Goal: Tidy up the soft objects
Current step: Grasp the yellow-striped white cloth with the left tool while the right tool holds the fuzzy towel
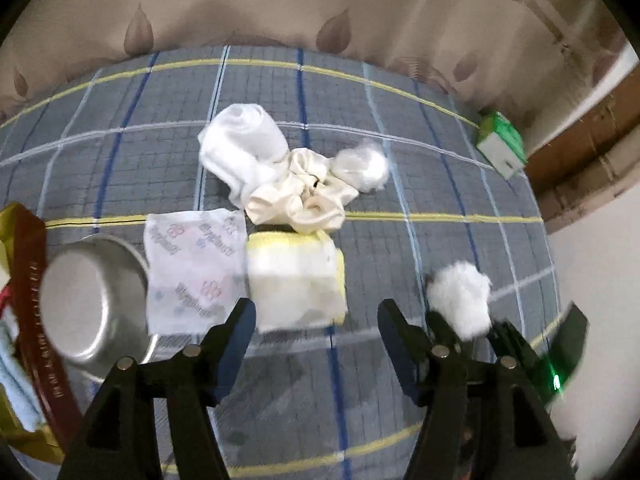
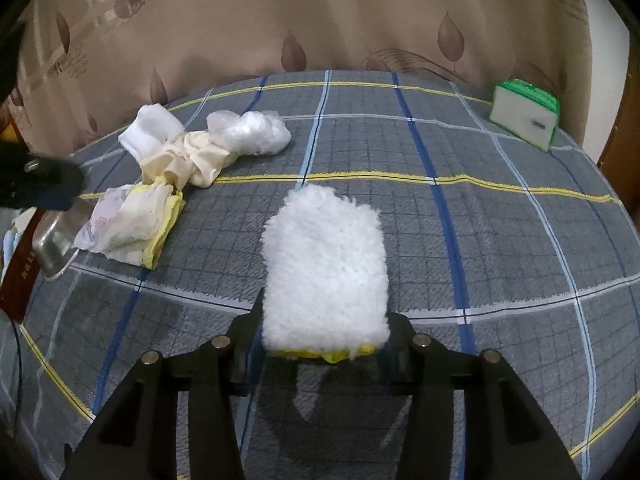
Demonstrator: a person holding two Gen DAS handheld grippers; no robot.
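On the grey checked bedspread [image 1: 120, 140] lies a heap of soft things: a white sock [image 1: 240, 148], a cream scrunchie [image 1: 300, 196], a crumpled clear bag [image 1: 362, 166], a printed tissue pack [image 1: 192, 268] and a folded yellow-and-white cloth [image 1: 294, 276]. My left gripper [image 1: 316, 316] hangs open just short of that folded cloth, with nothing between its fingers. My right gripper [image 2: 326, 332] is shut on a fluffy white pad [image 2: 324, 276] with a yellow hem, held above the bedspread. The same fluffy pad [image 1: 460, 304] shows at the lower right of the left wrist view.
A steel bowl [image 1: 92, 304] lies tipped at the left beside a red-and-gold box [image 1: 28, 280]. A green-and-white sponge [image 2: 524, 120] sits at the far right corner of the bed. A leaf-patterned curtain [image 2: 320, 20] hangs behind. Bare bedspread stretches to the right of the pad.
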